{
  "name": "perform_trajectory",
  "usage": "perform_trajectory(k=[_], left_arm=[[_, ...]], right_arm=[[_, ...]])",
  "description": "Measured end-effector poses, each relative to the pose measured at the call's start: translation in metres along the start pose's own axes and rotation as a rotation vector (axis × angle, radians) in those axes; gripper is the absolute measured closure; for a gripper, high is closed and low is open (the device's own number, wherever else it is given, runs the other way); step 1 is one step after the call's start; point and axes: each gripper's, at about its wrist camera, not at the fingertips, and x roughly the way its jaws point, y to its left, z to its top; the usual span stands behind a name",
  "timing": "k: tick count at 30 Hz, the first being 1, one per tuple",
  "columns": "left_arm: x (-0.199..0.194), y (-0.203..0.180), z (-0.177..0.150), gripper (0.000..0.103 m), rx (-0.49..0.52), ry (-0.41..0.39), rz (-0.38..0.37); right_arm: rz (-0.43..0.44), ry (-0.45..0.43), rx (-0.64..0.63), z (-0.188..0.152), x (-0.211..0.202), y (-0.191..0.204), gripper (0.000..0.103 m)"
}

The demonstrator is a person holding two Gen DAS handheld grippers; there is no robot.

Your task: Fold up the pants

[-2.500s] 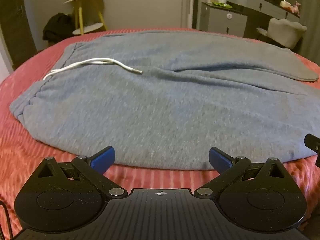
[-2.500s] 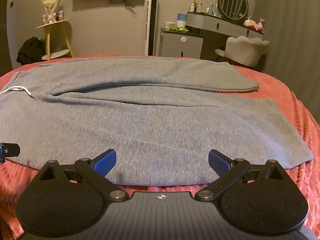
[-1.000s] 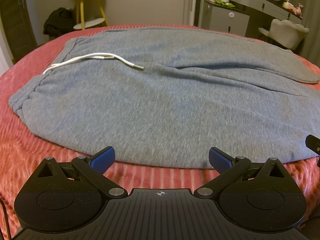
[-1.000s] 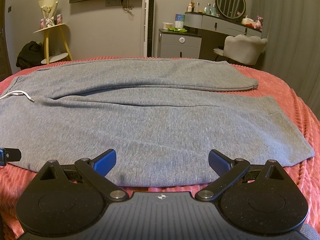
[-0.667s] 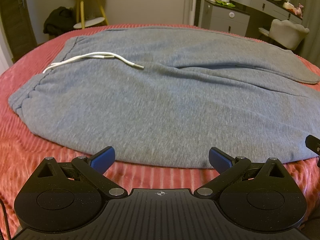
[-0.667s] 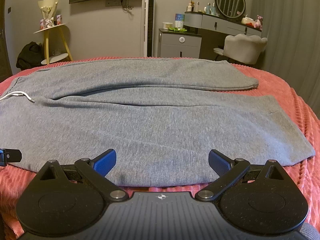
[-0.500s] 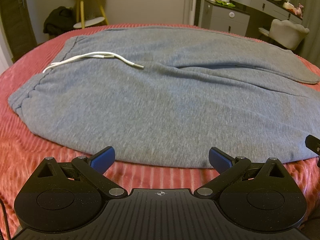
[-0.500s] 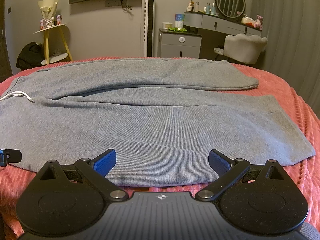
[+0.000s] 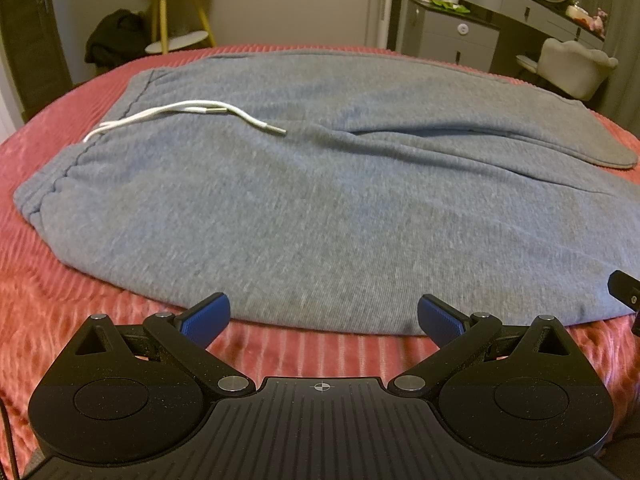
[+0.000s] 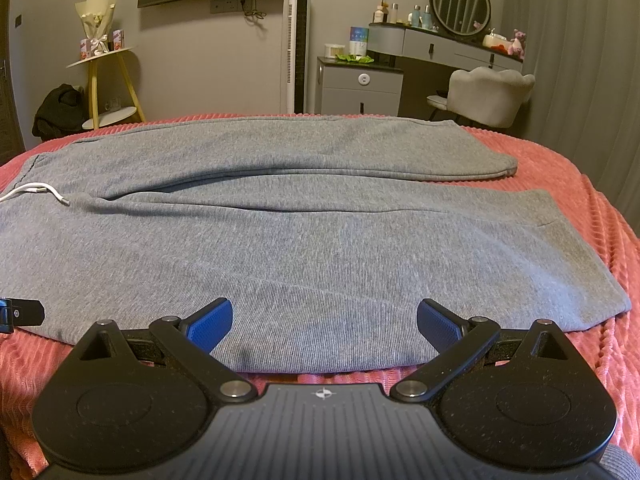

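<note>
Grey sweatpants lie flat across a red ribbed bedspread, waistband to the left, legs to the right. A white drawstring lies on the waist area. In the right wrist view the pants show both legs side by side, cuffs at the right. My left gripper is open and empty, just short of the near hem by the waist. My right gripper is open and empty, its blue pads over the near edge of the near leg.
Beyond the bed stand a yellow-legged side table, a dark bag, a white tower fan, grey drawers, a dresser with round mirror and a pale chair. The other gripper's tip shows at the frame edge.
Both grippers stay open and nearly still at the near hem. The left view has shifted only slightly; the pants have not moved.
</note>
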Motion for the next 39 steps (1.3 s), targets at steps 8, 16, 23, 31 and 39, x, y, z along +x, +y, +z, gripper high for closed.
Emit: perform_trajectory(k=[8, 16, 23, 31, 39], left_arm=[[0.000, 0.002, 0.001, 0.000, -0.007, 0.008, -0.008], [0.000, 0.002, 0.002, 0.000, -0.011, 0.012, -0.014], [-0.001, 0.003, 0.002, 0.000, -0.009, 0.012, -0.021], [0.000, 0.005, 0.005, 0.000, -0.018, 0.018, -0.028], [-0.001, 0.014, 0.013, 0.000, -0.079, -0.003, -0.043]], right_arm=[[0.002, 0.006, 0.004, 0.000, 0.001, 0.003, 0.004], [0.004, 0.008, 0.006, 0.000, 0.003, 0.004, 0.004], [0.016, 0.008, 0.010, -0.001, 0.003, 0.005, 0.004], [0.103, 0.005, 0.081, 0.001, 0.007, -0.001, 0.004], [0.155, 0.092, 0.248, 0.017, 0.040, -0.029, 0.004]])
